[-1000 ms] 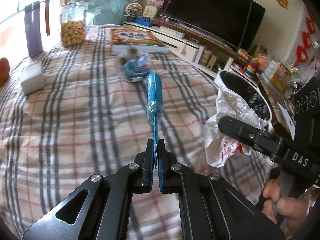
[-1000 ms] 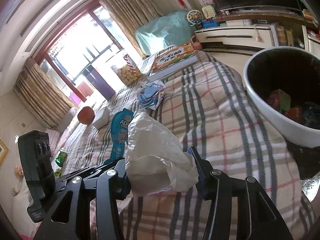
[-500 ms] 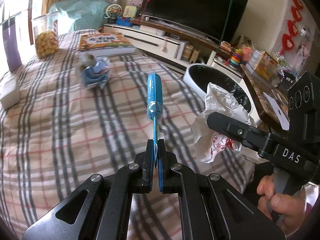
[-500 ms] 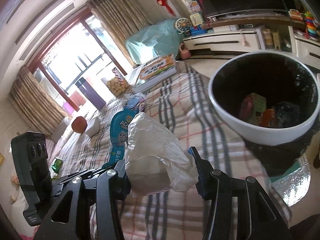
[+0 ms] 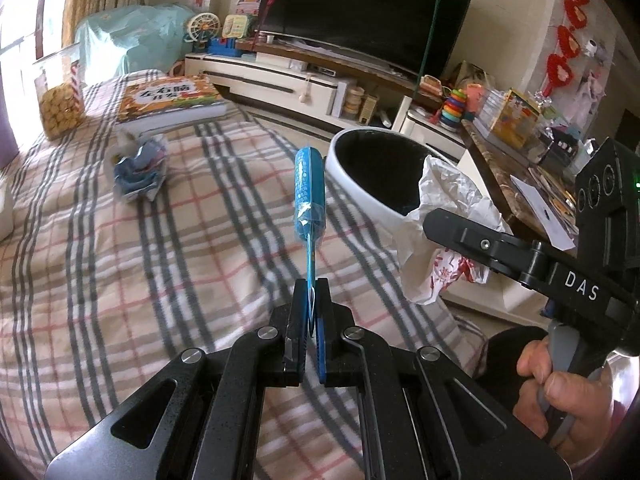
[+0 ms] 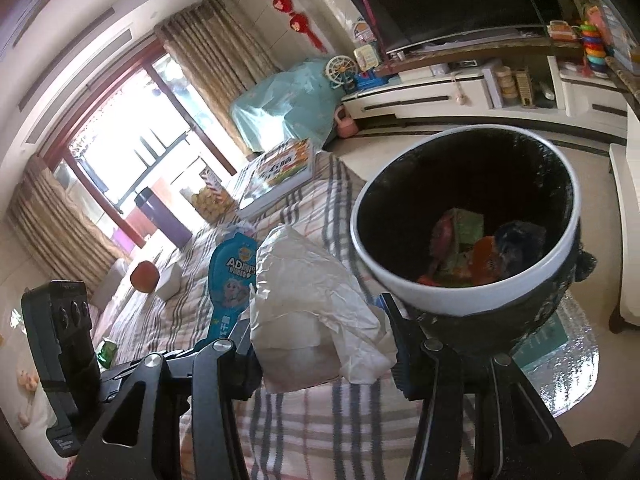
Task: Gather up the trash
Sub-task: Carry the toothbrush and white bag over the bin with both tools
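Left gripper (image 5: 311, 304) is clamped tight, pointing toward 12 o'clock; right gripper (image 6: 320, 344) stands half-spread, its hand (image 5: 560, 388) squeezing the handle at 4 o'clock.

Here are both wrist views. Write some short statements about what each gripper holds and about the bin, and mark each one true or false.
1. The left gripper is shut on a flat blue snack packet. True.
2. The right gripper is empty. False: it holds a crumpled white paper wrapper.
3. The round white bin with black liner is empty. False: colourful rubbish lies inside.
4. A crumpled blue-and-white wrapper lies on the checked blanket. True.
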A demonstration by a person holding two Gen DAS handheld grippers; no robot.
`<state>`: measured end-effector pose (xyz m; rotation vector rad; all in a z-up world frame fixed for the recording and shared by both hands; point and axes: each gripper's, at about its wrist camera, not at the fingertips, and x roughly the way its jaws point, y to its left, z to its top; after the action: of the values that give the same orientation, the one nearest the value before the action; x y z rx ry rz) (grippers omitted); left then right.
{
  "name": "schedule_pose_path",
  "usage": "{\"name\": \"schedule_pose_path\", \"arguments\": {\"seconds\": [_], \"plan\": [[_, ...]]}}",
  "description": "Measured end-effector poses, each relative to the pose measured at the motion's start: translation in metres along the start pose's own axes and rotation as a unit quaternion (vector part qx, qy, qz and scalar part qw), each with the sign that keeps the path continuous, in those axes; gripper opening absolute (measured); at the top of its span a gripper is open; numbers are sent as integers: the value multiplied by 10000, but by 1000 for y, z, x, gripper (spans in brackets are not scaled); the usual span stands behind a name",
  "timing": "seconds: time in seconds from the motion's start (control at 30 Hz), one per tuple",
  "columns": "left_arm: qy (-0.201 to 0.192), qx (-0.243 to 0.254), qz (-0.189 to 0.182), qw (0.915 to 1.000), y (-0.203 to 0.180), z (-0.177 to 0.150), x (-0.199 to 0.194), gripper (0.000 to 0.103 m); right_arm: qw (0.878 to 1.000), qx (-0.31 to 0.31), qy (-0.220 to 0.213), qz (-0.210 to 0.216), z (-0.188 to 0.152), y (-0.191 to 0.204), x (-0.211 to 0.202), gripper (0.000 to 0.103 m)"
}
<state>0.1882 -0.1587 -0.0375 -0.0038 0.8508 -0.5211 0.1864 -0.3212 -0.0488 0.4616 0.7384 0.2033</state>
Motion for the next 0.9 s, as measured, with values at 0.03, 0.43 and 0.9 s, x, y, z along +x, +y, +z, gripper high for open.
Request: {"name": "schedule_pose_path", "arguments": {"seconds": [0.03, 0.43, 0.9], "plan": [[-4, 22, -8, 10000, -2, 1, 0, 3, 10000, 13, -22, -9, 1, -2, -2, 51], [11, 214, -84, 9997, -23, 11, 8, 3, 9995, 170, -233, -109, 10, -20, -18, 51], [5, 370, -156, 9992, -40, 21, 16, 3, 9984, 336, -402, -234, 20, -39, -26, 51]]}}
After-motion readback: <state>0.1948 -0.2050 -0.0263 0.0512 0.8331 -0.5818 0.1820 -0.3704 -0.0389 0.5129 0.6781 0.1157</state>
